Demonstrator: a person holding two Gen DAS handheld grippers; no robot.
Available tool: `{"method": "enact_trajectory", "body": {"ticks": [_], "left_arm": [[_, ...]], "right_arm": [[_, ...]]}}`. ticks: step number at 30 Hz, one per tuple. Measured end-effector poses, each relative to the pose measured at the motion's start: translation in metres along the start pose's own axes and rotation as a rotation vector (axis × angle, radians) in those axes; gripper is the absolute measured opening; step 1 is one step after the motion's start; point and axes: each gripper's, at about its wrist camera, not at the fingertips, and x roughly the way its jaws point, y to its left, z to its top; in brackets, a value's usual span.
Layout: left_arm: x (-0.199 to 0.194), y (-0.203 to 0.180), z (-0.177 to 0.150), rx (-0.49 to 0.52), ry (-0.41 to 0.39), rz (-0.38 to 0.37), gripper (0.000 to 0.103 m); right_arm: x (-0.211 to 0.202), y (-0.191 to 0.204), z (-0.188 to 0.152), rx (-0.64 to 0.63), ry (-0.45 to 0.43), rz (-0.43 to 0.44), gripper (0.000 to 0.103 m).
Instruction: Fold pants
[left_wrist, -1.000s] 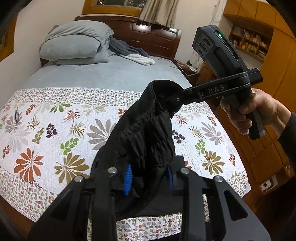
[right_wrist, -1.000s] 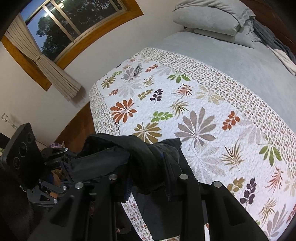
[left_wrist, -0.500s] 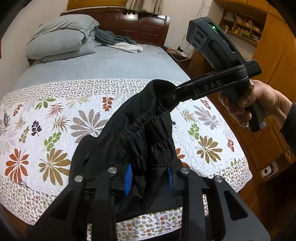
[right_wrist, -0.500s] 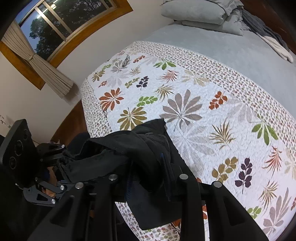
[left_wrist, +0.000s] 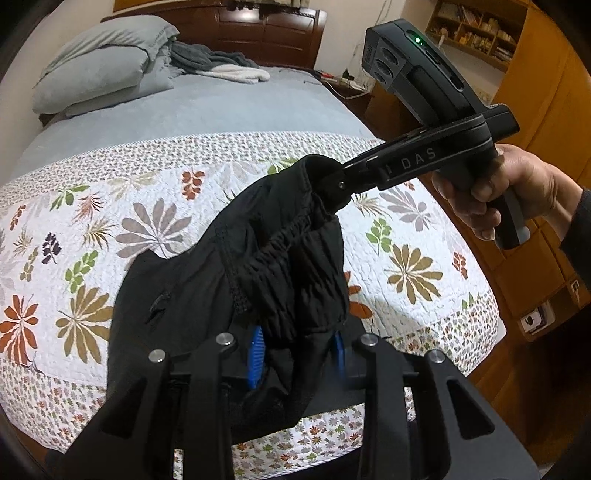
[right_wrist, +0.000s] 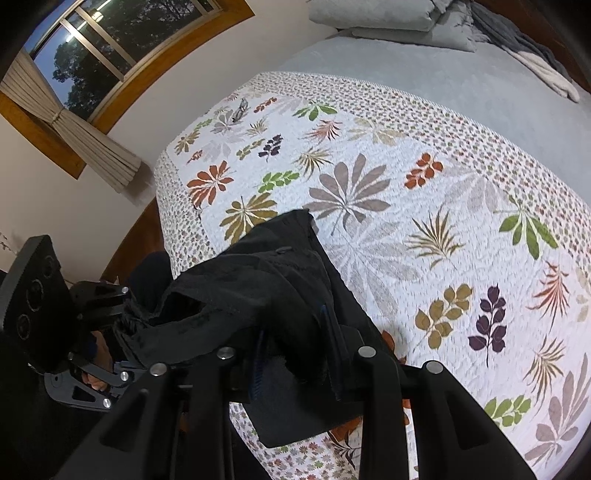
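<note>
Left wrist view: the left gripper (left_wrist: 297, 350) is clamped on a bunch of the black pants (left_wrist: 258, 273), the cloth pinched between its blue pads (left_wrist: 255, 350). From there the gathered waistband runs up and right to the right gripper (left_wrist: 332, 184), whose tips are closed on the far end of the band. A hand (left_wrist: 513, 192) holds that tool's grip. The pants hang above the quilt (left_wrist: 110, 221) near the bed's foot; pillows (left_wrist: 99, 77) lie well beyond.

Right wrist view: the right gripper (right_wrist: 295, 354) grips a fold of the pants (right_wrist: 258, 288) between its fingers. The cloth stretches left to the left gripper (right_wrist: 122, 325), which bites into the other end. The pants are over the quilt's (right_wrist: 424, 192) near corner, with one flap hanging below the tool. A window (right_wrist: 96, 48) is up left.
</note>
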Motion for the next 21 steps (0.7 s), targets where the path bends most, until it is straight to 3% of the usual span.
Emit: {"method": "enact_trajectory", "body": {"ticks": [21], "left_arm": [[0.075, -0.025, -0.029, 0.052, 0.147, -0.024, 0.028]], "right_arm": [[0.037, -0.056, -0.056, 0.041, 0.054, 0.008, 0.029]]}}
